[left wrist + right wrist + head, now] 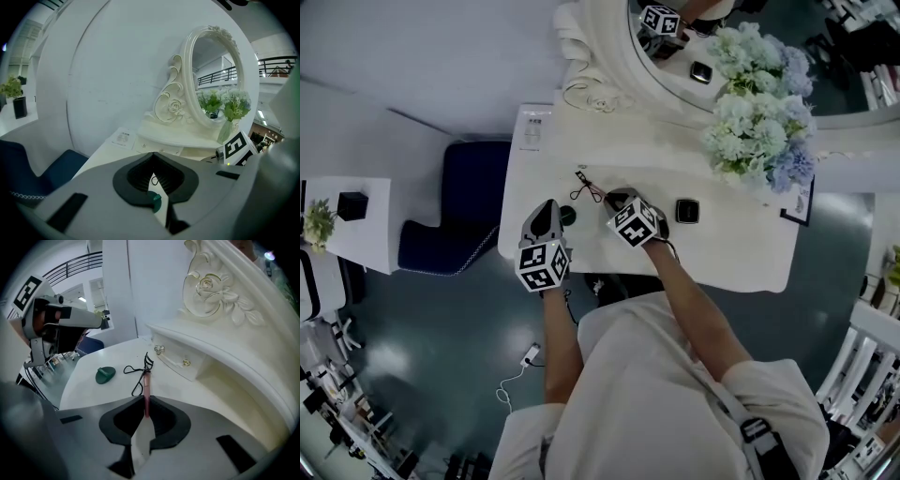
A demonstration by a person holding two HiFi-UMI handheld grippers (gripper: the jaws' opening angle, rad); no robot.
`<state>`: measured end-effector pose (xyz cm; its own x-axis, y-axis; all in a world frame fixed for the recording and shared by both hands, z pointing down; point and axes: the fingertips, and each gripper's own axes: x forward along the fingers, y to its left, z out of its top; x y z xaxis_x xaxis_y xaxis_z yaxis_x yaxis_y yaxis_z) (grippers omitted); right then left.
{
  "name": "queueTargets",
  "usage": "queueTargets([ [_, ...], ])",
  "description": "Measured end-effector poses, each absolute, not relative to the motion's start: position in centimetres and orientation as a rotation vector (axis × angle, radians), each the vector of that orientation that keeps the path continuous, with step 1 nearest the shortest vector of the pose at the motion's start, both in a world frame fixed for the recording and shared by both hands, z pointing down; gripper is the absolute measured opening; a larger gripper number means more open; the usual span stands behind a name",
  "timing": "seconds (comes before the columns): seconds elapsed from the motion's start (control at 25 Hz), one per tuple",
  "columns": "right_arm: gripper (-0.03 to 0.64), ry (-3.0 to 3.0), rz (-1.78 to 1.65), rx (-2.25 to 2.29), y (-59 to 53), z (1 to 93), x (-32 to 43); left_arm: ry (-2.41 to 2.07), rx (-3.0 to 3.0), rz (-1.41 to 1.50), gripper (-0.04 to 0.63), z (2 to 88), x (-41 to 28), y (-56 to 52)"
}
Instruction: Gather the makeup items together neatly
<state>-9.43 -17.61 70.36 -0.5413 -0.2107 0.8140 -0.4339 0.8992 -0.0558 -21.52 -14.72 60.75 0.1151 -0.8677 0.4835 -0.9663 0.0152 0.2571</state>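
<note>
The right tongs clamp the thin pink stick, the left tongs are shut and empty, and a weak pinch could drop it.

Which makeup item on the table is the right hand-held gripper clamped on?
The thin pink stick: the right hand-held gripper pinches its near end. The eyelash curler beside it, the green sponge and the black compact lie free.

White bench with small drawer, centre frame. Oval mirror in carved white frame, upper right. White-and-blue flower bouquet beside it. Dark blue chair, left. White side table, far left, bearing potted plant. White wall; glossy dark floor.
</note>
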Motion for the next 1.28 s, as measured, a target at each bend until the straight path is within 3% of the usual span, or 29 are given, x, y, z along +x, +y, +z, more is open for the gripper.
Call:
queueTargets([
  [0.44, 0.066, -2.135, 0.383, 0.662, -17.0, 68.9, -5.8, -1.69, 1.984, 0.266, 0.015, 59.7, -17.4, -14.7],
  [1.28, 0.066, -1.907, 0.694, 1.406, -15.2, 68.0, 9.3, -1.486, 2.179, 0.346, 0.014, 58.9, -9.0, -13.8],
])
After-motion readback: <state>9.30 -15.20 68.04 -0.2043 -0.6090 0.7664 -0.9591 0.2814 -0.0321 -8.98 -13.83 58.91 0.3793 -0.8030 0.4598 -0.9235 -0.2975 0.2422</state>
